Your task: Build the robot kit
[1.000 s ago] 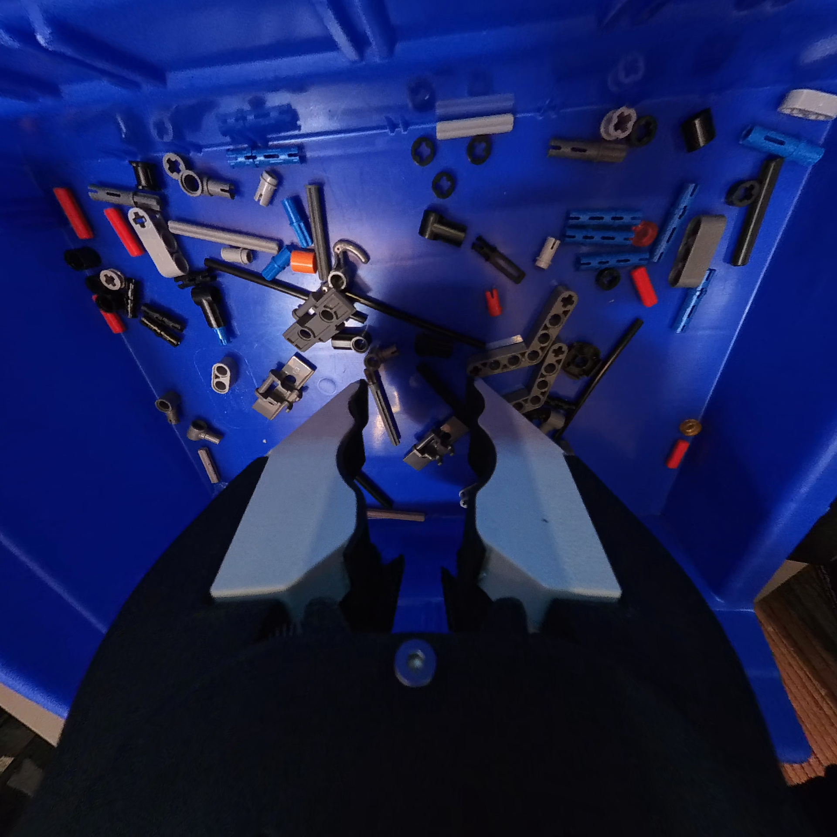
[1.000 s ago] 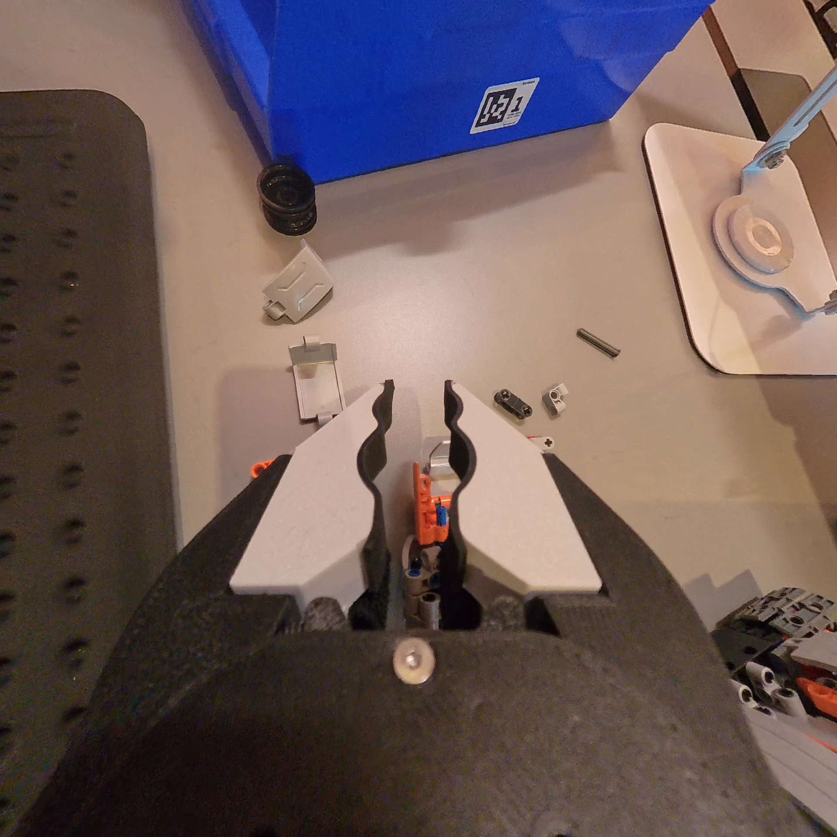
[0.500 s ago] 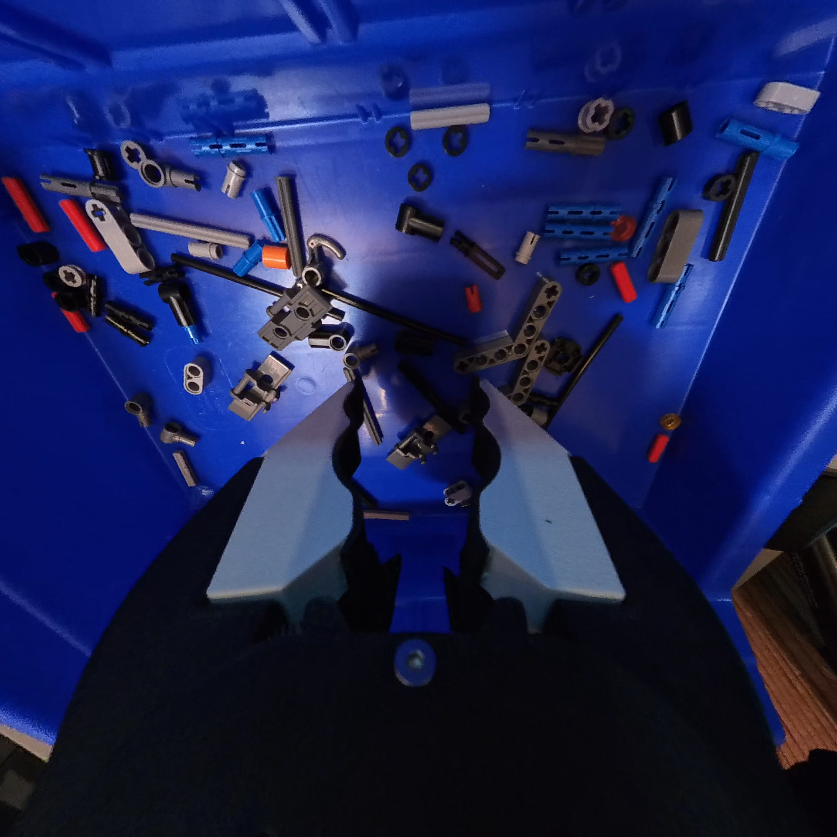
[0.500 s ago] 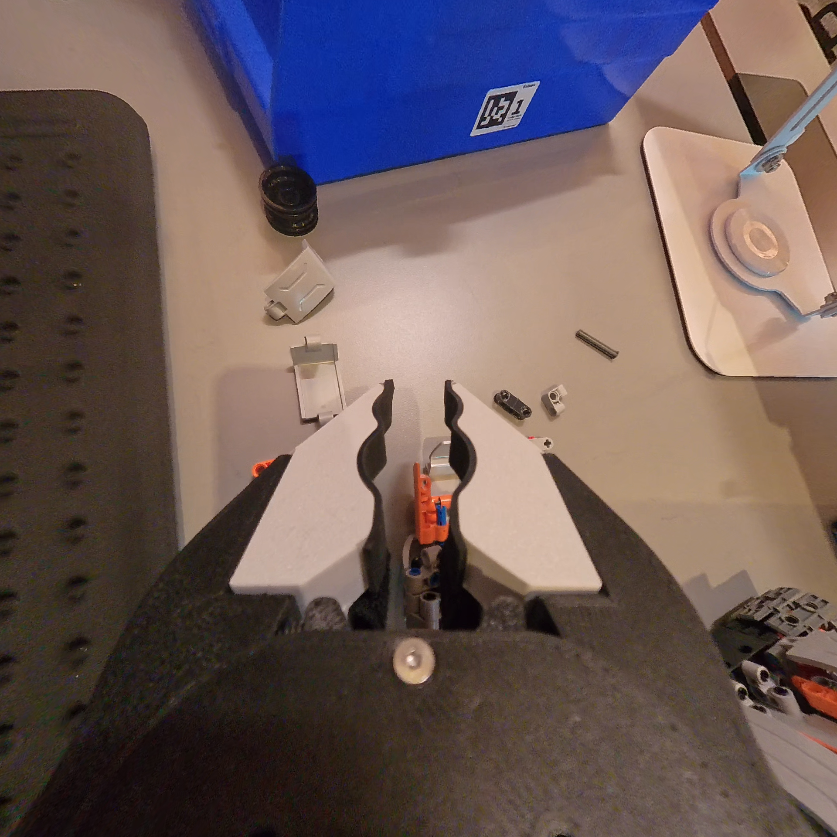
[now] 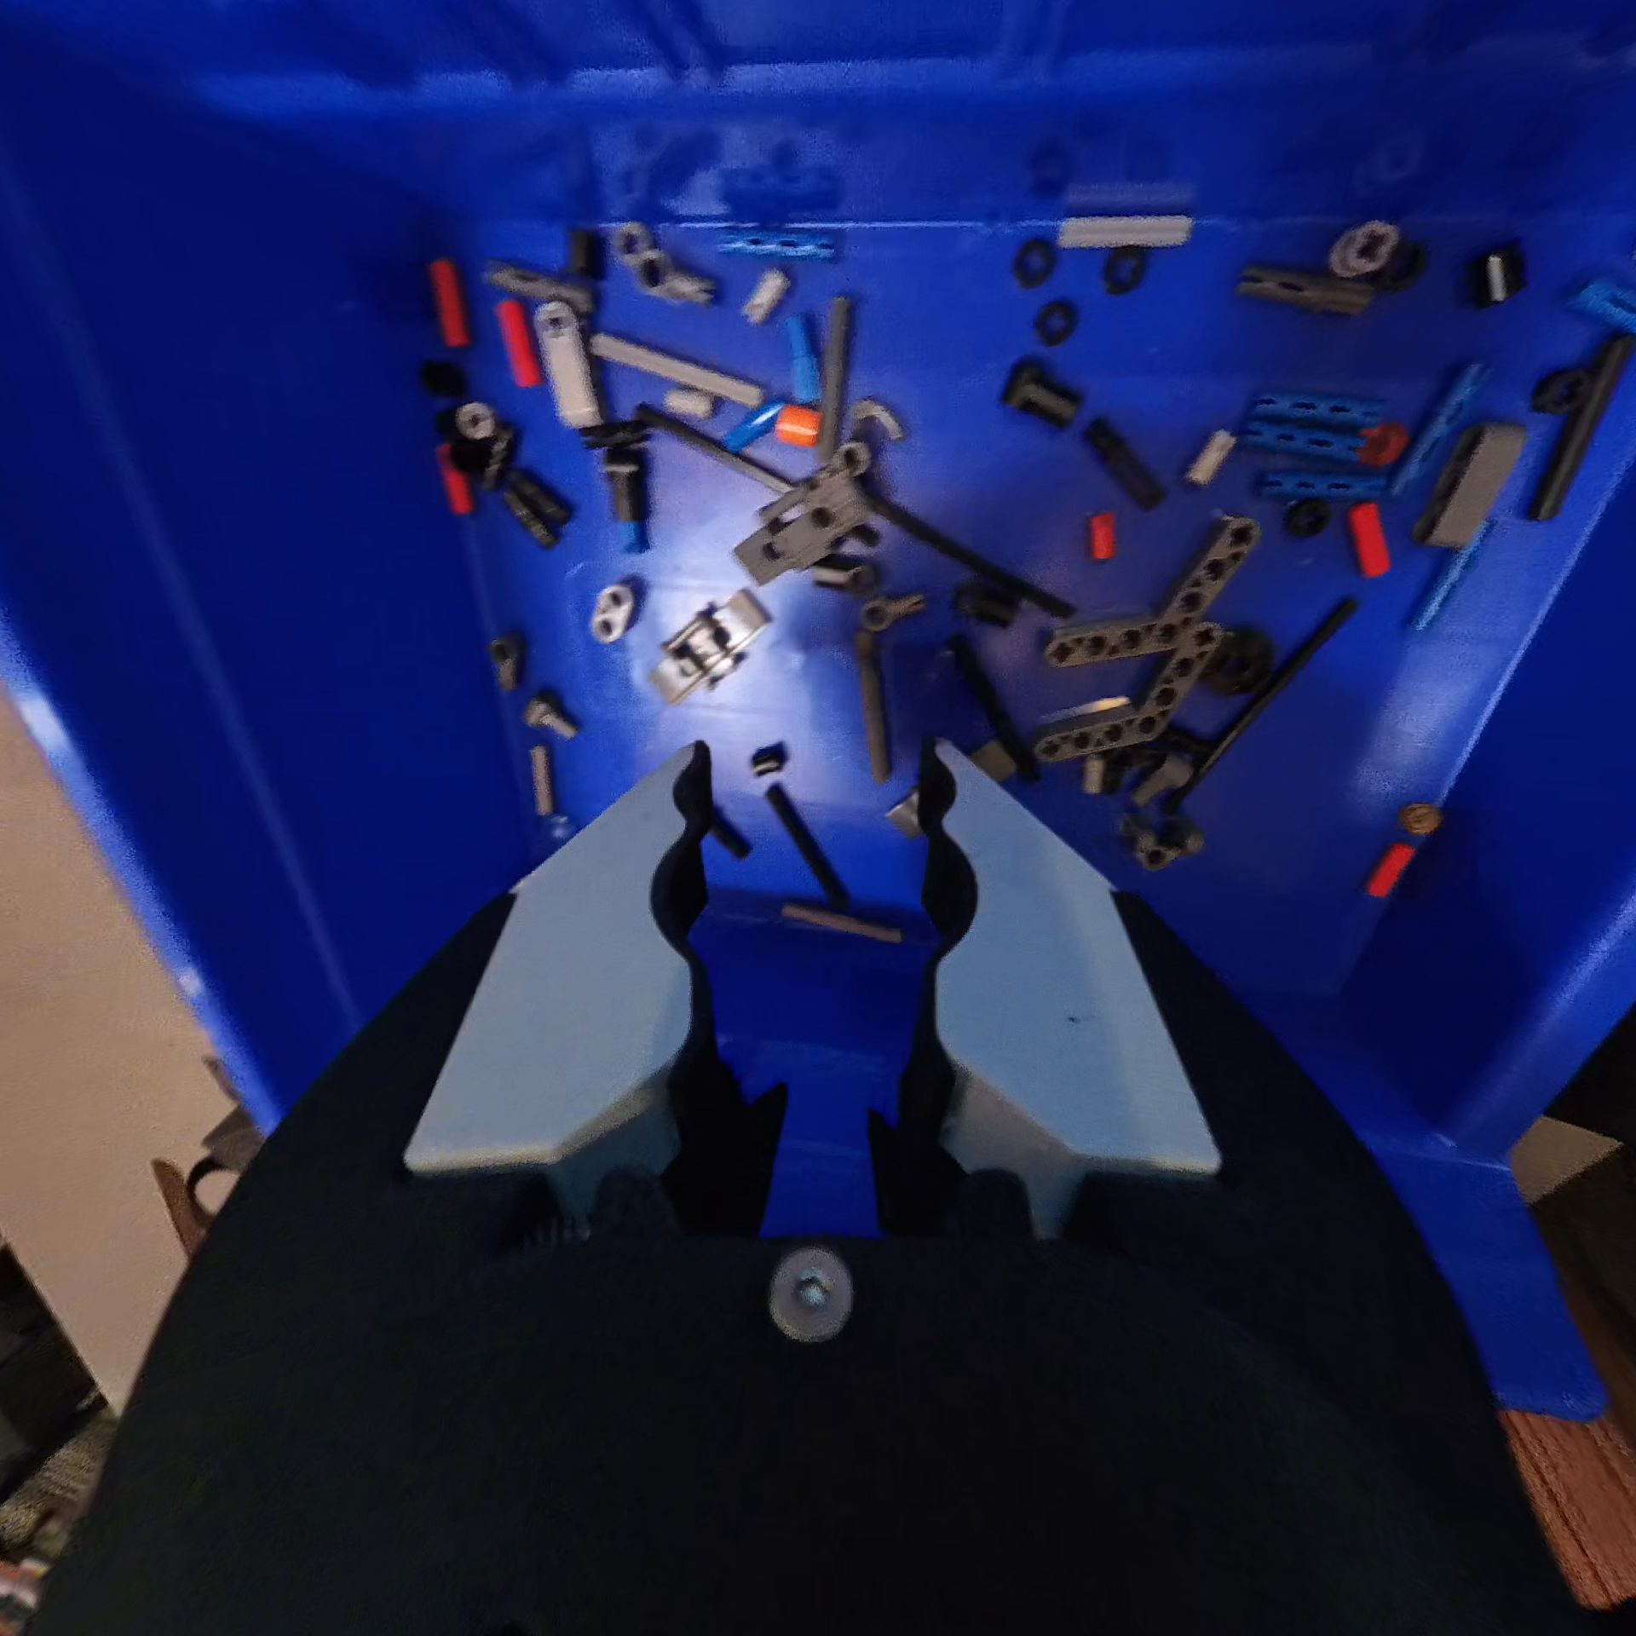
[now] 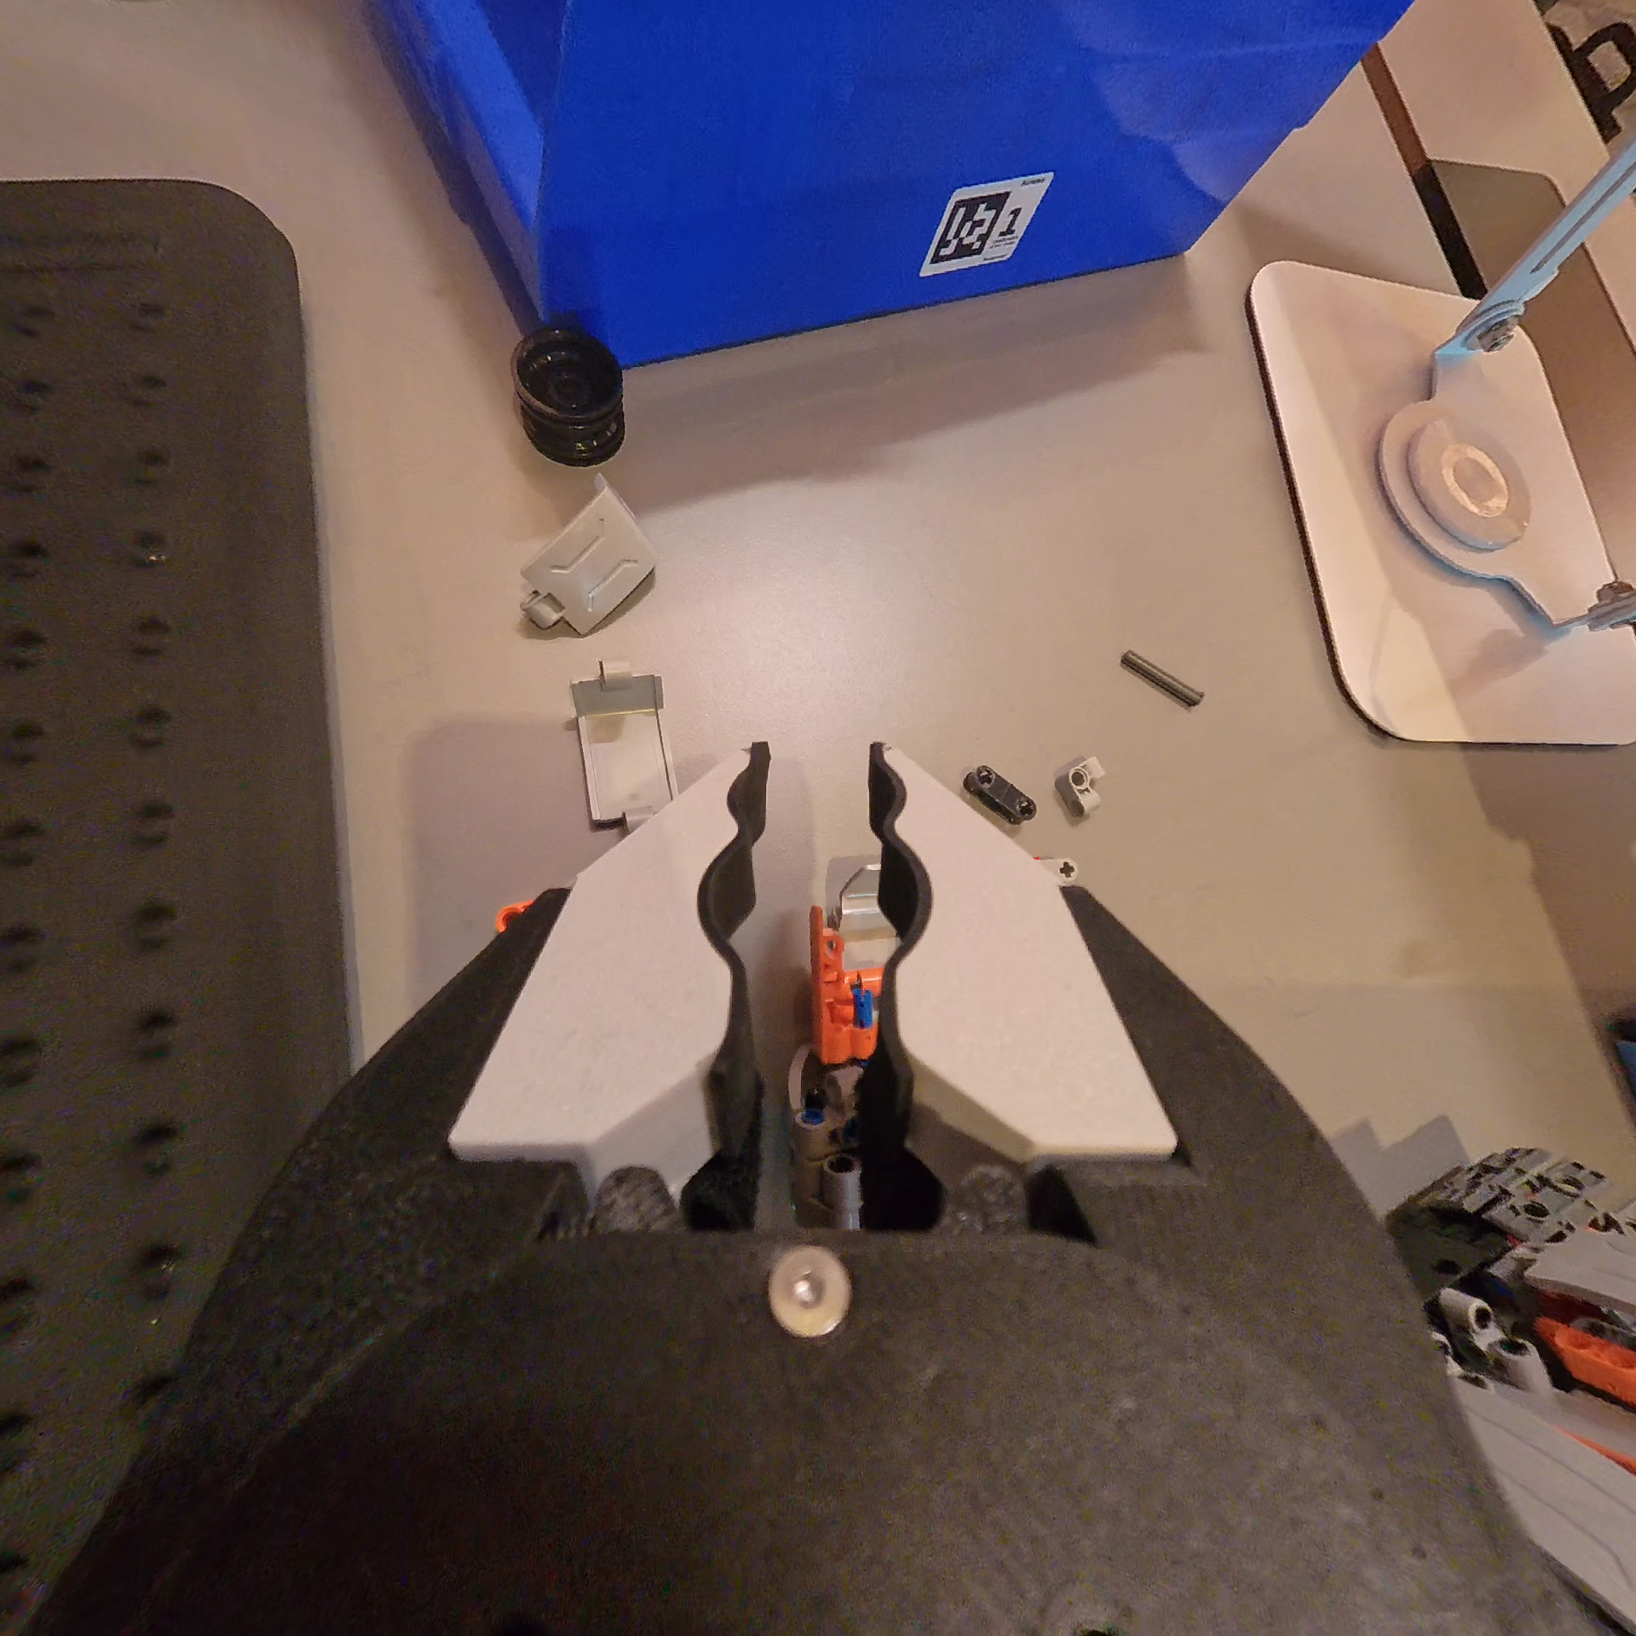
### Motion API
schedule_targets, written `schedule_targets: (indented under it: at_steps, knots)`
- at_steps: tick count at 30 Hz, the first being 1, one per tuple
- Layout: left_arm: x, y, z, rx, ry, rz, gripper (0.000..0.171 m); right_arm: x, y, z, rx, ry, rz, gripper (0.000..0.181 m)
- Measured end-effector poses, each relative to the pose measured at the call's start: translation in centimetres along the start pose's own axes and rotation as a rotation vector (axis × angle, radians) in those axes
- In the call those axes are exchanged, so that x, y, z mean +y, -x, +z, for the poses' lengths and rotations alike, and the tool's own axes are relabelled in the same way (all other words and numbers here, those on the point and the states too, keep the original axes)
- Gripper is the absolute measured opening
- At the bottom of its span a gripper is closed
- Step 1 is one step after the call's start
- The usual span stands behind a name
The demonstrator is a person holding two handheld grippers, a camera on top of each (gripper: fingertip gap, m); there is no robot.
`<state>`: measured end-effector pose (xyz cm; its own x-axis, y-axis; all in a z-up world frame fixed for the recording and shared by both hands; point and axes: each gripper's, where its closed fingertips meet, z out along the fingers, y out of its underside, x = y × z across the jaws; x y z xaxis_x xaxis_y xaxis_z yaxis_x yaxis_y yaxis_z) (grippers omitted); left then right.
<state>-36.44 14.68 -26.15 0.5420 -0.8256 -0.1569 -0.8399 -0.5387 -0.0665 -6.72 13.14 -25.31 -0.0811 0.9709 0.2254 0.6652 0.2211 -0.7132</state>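
A blue bin (image 5: 266, 620) holds scattered small building parts; the left hand-held gripper (image 5: 814, 761) hangs inside it, jaws wide and empty. Just outside the bin, the right hand-held gripper (image 6: 819, 752) hovers narrowly parted over an orange-and-grey assembly (image 6: 837, 983) on the surface (image 6: 885, 575).

- Left gripper (image 5: 814, 761) — jaws apart, nothing between them, hanging inside a blue bin (image 5: 266, 620); nearest on the bin floor lie a thin black axle (image 5: 807, 845) and, at 1 o'clock, a dark grey pin (image 5: 875, 699).
- Right gripper (image 6: 819, 752) — jaws slightly parted above an orange-and-grey brick assembly (image 6: 839, 1000) on the table; whether they grip it cannot be told.
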Motion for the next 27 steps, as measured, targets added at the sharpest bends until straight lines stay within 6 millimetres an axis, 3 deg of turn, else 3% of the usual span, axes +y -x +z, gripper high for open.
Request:
schedule_targets:
  at_steps: [6, 11, 18, 27]
  knots:
    - [0.8, 3.5, -2.6, -0.112, -0.082, -0.071, 0.045, 0.4, 0.0, 0.3, -0.009, 0.011, 0.011, 0.021]
    - [0.8, 4.3, -3.4, -0.144, -0.113, -0.077, 0.041, 0.5, -0.1, 0.5, -0.011, 0.013, 0.016, 0.021]
    - [0.1, 3.1, -2.2, -0.113, -0.107, -0.042, 0.039, 0.5, 0.0, 0.6, -0.012, 0.017, 0.012, 0.020]
    - [-2.5, 0.2, 0.8, -0.030, -0.092, 0.110, 0.041, 0.5, 0.0, 0.5, -0.010, 0.017, 0.010, 0.021]
